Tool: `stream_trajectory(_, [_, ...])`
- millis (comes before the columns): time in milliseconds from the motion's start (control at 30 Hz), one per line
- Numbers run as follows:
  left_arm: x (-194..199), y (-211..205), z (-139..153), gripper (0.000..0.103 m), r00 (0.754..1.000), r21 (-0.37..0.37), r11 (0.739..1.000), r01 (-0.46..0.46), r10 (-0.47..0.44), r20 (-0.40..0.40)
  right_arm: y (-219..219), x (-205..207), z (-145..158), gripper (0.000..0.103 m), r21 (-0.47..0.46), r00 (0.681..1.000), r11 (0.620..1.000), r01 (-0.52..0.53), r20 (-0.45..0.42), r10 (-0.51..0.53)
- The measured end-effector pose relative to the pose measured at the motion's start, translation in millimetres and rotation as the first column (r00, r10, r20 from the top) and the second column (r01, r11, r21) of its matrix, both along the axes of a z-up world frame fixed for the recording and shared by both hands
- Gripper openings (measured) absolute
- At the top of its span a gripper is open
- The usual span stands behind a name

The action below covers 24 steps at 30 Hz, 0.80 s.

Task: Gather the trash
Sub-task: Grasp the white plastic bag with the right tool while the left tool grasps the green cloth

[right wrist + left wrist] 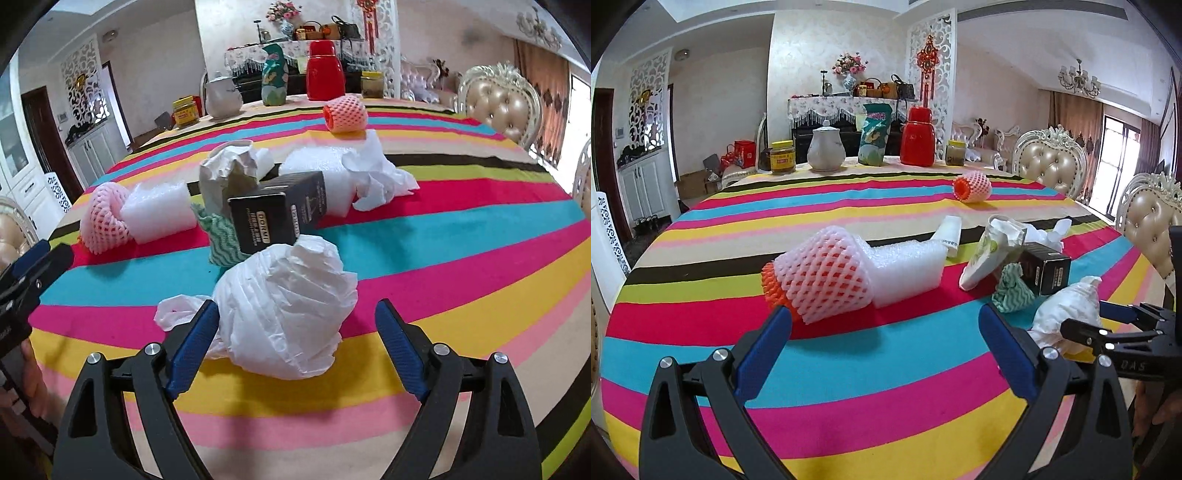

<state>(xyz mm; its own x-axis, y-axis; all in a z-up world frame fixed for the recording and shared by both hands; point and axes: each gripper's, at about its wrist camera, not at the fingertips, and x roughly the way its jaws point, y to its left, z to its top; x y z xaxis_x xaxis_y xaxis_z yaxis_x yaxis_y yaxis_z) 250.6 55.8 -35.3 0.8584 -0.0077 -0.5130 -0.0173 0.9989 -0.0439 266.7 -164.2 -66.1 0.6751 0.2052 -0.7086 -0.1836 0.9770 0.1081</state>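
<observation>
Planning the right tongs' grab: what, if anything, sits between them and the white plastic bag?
Nothing visible does. The right tongs are open and the crumpled white plastic bag already lies between their tips; the black box sits behind it.

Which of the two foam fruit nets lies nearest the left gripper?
The white-and-orange foam net beside the left gripper, joined to white foam wrap; the pink net lies far off.

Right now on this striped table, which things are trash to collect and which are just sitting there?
Trash: crumpled white plastic bag, black carton, green wavy cloth scrap, foam fruit net, white foam sheet, crumpled tissue.

Just sitting there: red thermos, white teapot, yellow-lidded jar, green snack bag.
</observation>
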Motion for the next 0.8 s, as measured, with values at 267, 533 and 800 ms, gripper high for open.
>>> stream_trajectory(267, [4.9,-0.6,-3.6,0.098,1.000,-0.013,1.000,0.002,-0.003,-0.026,-8.5,-1.5,2.7,0.033,0.056,1.000,0.998,0.001,0.022,-0.002])
stream_trajectory(533, [9.2,-27.1,-2.8,0.098,0.994,-0.031,0.996,0.081,-0.083,-0.071,-37.6,-32.9,15.6,0.030,0.041,0.993,0.997,0.064,0.100,-0.067])
stream_trajectory(800, [42.9,-95.1,-3.2,0.095,0.965,-0.009,0.973,0.229,-0.228,-0.129,-98.9,-62.6,23.7,0.030,0.081,0.976,0.983,0.164,0.129,-0.173])
